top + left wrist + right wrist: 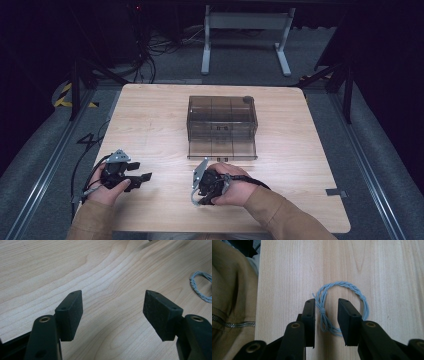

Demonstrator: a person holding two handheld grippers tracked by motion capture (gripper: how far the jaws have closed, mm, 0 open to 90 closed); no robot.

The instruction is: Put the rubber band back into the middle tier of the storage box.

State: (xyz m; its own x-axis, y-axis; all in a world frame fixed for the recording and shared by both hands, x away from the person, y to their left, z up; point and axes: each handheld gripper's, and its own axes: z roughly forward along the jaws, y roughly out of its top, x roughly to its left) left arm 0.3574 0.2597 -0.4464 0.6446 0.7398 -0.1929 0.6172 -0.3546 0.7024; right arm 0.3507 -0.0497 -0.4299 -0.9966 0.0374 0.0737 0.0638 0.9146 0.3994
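Landmark: smoky clear plastic box (pixel 222 125) in the middle of the wooden table (pixel 150 115). Inner dividers are seen through its walls; contents cannot be made out from the high view. A flat clear panel lies on the table against the box's near side.

Right gripper (pixel 202 192) is held just in front of the box, near side, jaws pointed down at the tabletop. Left gripper (pixel 142 178) is held well to the left of the box's near edge, jaws pointed toward the right gripper.

Right gripper view: a light-blue braided cord loop (pixel 342 307) lies flat on the table, outside the box. The loop's knotted side with its loose tails sits between the two jaws; the jaws are partly apart and are not seen pressing on the cord. The loop's far arc is past the jaw tips. A tan sleeve (pixel 229 302) is seen at the left, off the table edge.

Left gripper view: jaws wide apart, nothing between them but bare wood. The cord loop (pixel 201 288) is caught at the right edge, apart from the jaws.

The high view gives the box and both hands; the cord is hidden there under the right hand.
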